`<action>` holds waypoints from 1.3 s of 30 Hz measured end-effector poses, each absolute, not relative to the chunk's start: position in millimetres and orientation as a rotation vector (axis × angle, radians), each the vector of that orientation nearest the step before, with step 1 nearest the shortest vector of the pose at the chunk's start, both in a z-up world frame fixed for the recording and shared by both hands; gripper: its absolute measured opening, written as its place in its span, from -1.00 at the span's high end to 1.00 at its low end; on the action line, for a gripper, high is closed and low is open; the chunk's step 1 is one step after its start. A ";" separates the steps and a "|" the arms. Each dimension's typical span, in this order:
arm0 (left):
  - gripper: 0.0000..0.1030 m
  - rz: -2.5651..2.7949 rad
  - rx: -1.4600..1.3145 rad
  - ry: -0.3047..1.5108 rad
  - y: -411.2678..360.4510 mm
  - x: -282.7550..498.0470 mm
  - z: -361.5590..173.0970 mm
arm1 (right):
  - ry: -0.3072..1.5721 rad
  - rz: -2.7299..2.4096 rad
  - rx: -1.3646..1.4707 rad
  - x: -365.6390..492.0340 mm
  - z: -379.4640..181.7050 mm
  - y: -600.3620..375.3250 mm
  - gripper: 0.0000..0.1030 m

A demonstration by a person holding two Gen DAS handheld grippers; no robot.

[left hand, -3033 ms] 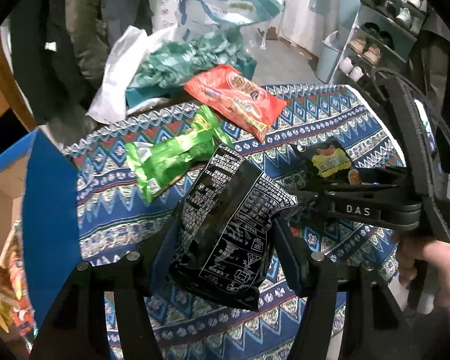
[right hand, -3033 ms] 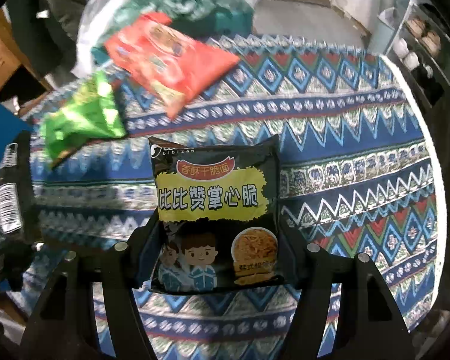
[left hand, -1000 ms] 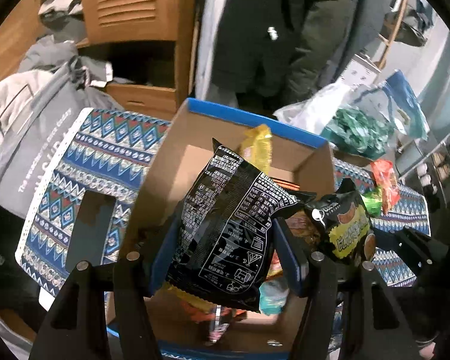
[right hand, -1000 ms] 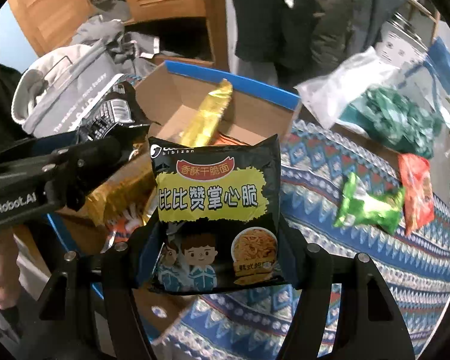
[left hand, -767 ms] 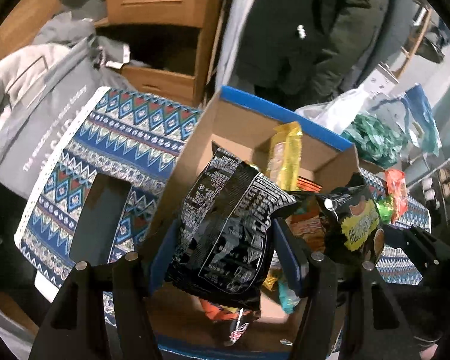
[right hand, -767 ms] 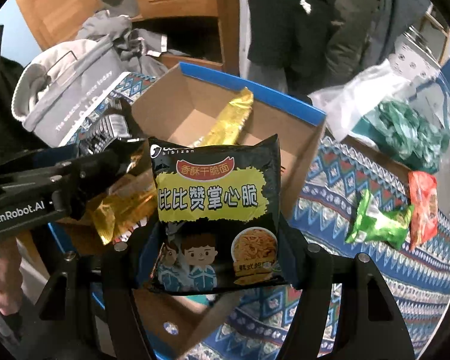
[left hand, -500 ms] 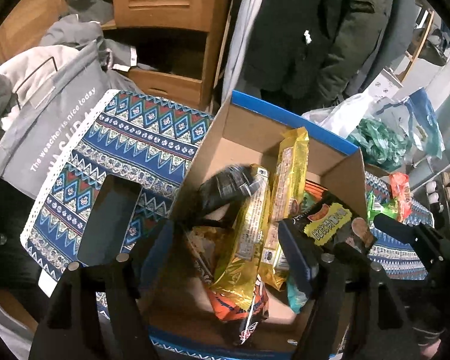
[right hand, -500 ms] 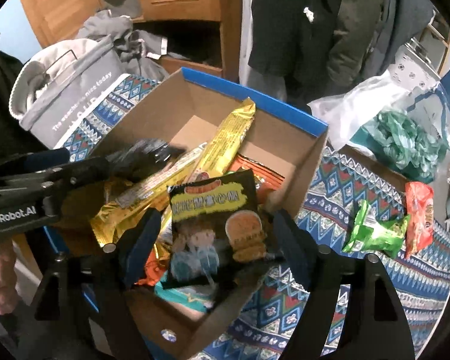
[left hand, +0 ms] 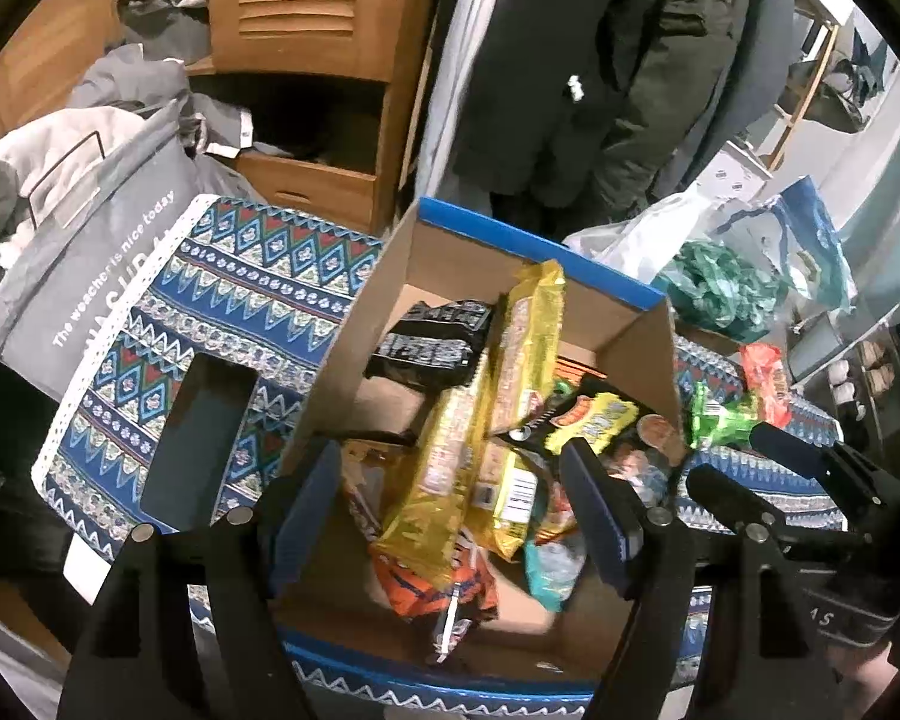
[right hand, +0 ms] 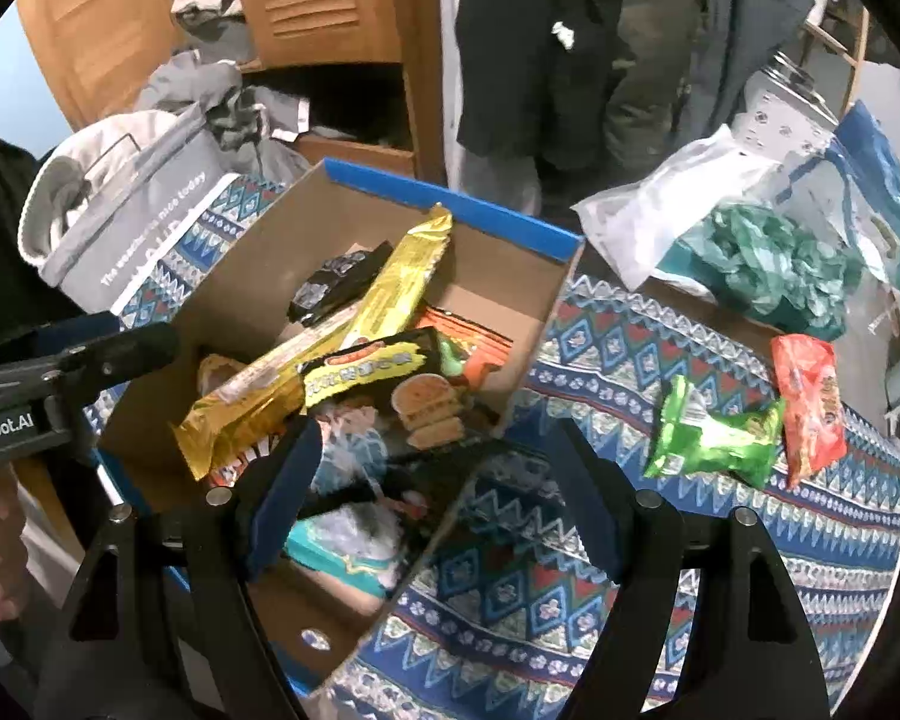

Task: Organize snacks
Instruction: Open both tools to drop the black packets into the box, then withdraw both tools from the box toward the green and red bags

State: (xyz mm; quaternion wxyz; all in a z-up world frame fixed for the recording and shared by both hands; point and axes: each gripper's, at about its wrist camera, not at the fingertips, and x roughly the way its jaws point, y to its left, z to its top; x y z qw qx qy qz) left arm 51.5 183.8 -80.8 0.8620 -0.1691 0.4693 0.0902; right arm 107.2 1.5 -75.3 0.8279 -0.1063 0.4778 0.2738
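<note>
Both black noodle packs have dropped from the claws into the cardboard box (left hand: pixel 642 354): one (left hand: pixel 432 343) by the far wall, one (right hand: pixel 390 384) atop glossy gold wrappers (left hand: pixel 510 372). Left claw (left hand: pixel 456 516) opening, empty; right claw (right hand: pixel 432 498) wide, empty. Crinkly green pack (right hand: pixel 714 438) lies on the patterned table (right hand: pixel 630 360).

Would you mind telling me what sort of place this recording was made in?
Most likely a lived-in home, perhaps an entryway or bedroom corner: coats hang beside a wooden cabinet, a laundry bag is stuffed with clothes, and a patterned cloth covers the table.
</note>
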 end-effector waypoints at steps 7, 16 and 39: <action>-0.49 0.141 -0.325 0.958 160.3 49.7 -67.4 | 0.992 0.550 -0.199 106.4 -64.9 -27.8 -0.50; -0.51 0.082 -0.254 0.936 121.4 47.7 -53.7 | 0.977 0.500 -0.173 103.5 -59.1 -75.2 -0.50; -0.55 -0.082 -0.076 0.950 8.0 61.7 -56.9 | 0.982 0.356 -0.113 106.0 -67.6 -196.8 -0.51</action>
